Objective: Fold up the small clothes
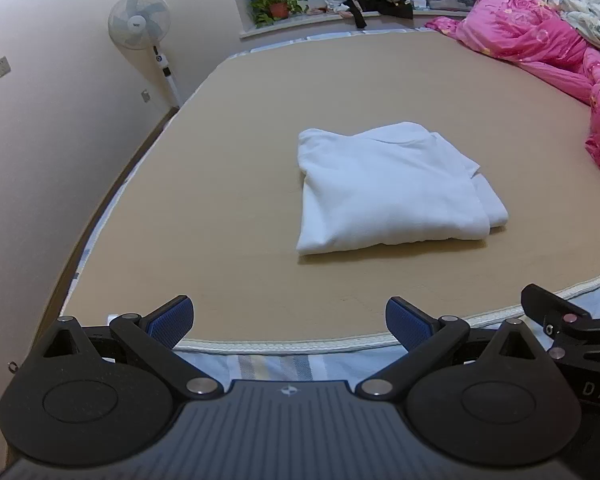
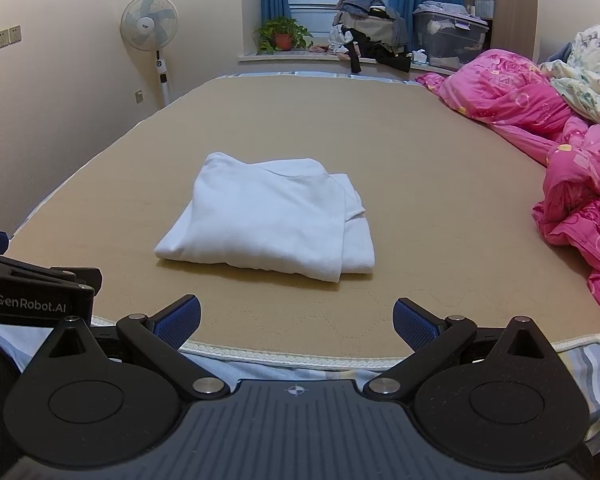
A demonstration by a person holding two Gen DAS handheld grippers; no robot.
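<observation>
A white garment (image 1: pixel 392 188) lies folded into a compact rectangle on the tan bed mat (image 1: pixel 240 160); it also shows in the right wrist view (image 2: pixel 272 216). My left gripper (image 1: pixel 289 322) is open and empty, held over the near edge of the bed, well short of the garment. My right gripper (image 2: pixel 297 322) is open and empty too, at the near edge, with the garment ahead and slightly left. Part of the right gripper body shows at the right edge of the left wrist view (image 1: pixel 572 320).
A pink quilt (image 2: pixel 572 168) is heaped along the bed's right side. A standing fan (image 2: pixel 150 26) is by the left wall. A potted plant (image 2: pixel 282 36), piled clothes (image 2: pixel 372 40) and a plastic bin (image 2: pixel 448 36) sit at the windowsill behind the bed.
</observation>
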